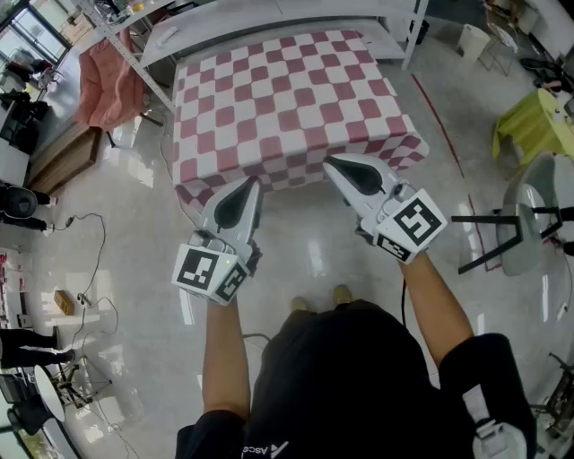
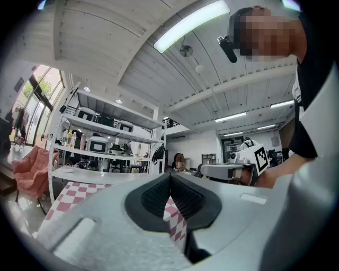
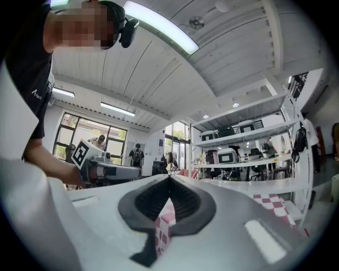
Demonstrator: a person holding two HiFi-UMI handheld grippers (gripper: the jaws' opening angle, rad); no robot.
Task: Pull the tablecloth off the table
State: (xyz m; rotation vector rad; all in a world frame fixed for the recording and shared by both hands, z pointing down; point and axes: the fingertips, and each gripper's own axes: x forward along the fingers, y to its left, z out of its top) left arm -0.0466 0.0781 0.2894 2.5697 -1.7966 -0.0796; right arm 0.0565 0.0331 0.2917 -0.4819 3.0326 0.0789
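A red-and-white checked tablecloth (image 1: 287, 99) covers a table ahead of me, and its near edge hangs over the front. My left gripper (image 1: 254, 183) points level at that edge left of the middle, and its jaws are shut. The right gripper (image 1: 328, 162) meets the same edge a little to the right, also shut. In the left gripper view the closed tips (image 2: 170, 175) have checked cloth (image 2: 177, 222) hanging close behind them. The right gripper view shows the same: closed tips (image 3: 169, 177) with a strip of cloth (image 3: 165, 222) between the pads. Both appear pinched on the hem.
A white shelving rack (image 1: 269, 18) stands behind the table. A pink chair (image 1: 108, 81) is at the left and a black-legged stool (image 1: 502, 233) at the right. A yellow-green cover (image 1: 529, 125) lies far right. Cables (image 1: 90, 260) run on the glossy floor.
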